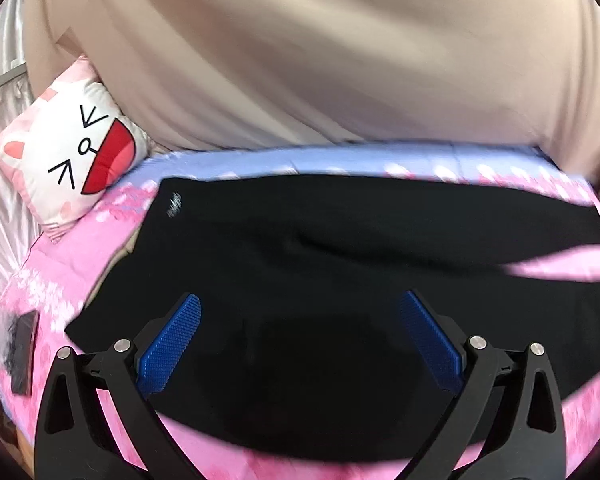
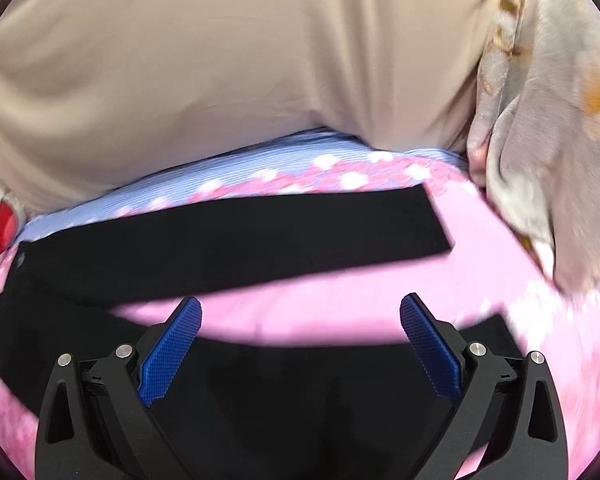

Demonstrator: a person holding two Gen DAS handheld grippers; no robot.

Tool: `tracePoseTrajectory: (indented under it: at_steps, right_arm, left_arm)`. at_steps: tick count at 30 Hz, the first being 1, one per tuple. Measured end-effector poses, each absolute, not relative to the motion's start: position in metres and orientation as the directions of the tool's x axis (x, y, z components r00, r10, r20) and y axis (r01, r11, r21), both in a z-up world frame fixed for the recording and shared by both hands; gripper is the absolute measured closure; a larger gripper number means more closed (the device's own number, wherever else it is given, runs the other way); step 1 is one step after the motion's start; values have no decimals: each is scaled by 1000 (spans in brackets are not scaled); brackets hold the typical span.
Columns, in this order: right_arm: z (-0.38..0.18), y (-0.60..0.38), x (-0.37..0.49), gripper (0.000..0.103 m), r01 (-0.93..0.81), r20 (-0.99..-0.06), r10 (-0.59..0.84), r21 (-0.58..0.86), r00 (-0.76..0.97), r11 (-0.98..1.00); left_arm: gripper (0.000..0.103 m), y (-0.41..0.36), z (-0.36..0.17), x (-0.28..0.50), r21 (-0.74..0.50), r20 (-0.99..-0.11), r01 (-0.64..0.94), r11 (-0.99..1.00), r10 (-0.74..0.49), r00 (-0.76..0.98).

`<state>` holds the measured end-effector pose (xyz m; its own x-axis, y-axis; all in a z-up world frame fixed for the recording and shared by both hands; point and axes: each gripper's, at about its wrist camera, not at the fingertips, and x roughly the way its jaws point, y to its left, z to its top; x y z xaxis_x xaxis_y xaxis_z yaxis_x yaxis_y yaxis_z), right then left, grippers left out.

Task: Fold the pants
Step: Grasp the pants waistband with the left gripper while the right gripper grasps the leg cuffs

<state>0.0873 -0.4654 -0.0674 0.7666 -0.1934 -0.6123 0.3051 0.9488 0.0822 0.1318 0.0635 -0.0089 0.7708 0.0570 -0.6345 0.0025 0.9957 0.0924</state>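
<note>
pants still flat on the bed, no fold started yet

going left to right: over on the left there's a cat-face pillow (image 1: pixel 70 152) at the edge of the bed (image 1: pixel 80 248), and a dark phone-looking thing (image 1: pixel 22 354) lying on the pink sheet, can't really tell what it is. the left hand-held gripper (image 1: pixel 299 334) is hovering over the wide waist end of the black pants (image 1: pixel 300 248), blue pads spread wide apart, nothing between them.

moving right, the pants split into two legs lying apart in a v, with a strip of pink sheet showing between them. the right hand-held gripper (image 2: pixel 301 336) is over the near leg (image 2: pixel 300 392), jaws also spread wide and empty. the far leg (image 2: pixel 240 240) runs flat out to its cuff, near a crumpled floral blanket (image 2: pixel 548 140). a person in a beige top (image 2: pixel 220 60) is right behind the bed.

my read: basically zero progress. the garment is laid out, neither side has grabbed fabric, so bringing one leg over the other and then folding lengthwise is all still to do.
</note>
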Motion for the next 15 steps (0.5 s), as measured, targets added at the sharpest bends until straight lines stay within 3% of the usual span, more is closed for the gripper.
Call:
tracePoseTrajectory:
  at_steps: [9, 12, 15]
  right_arm:
    - [-82, -569, 202, 5, 354, -685, -217, 64, 695, 933]
    - [-91, -585, 223, 5, 374, -714, -195, 101, 672, 922]
    - [-99, -589, 235, 5, 368, -738, -160, 127, 656, 921]
  left_arm:
    - [5, 167, -9, 276, 137, -666, -155, 978, 207, 717]
    - [5, 226, -18, 328, 103, -717, -251, 962, 247, 652]
    - [5, 278, -36, 372, 19, -790, -303, 953, 200, 580]
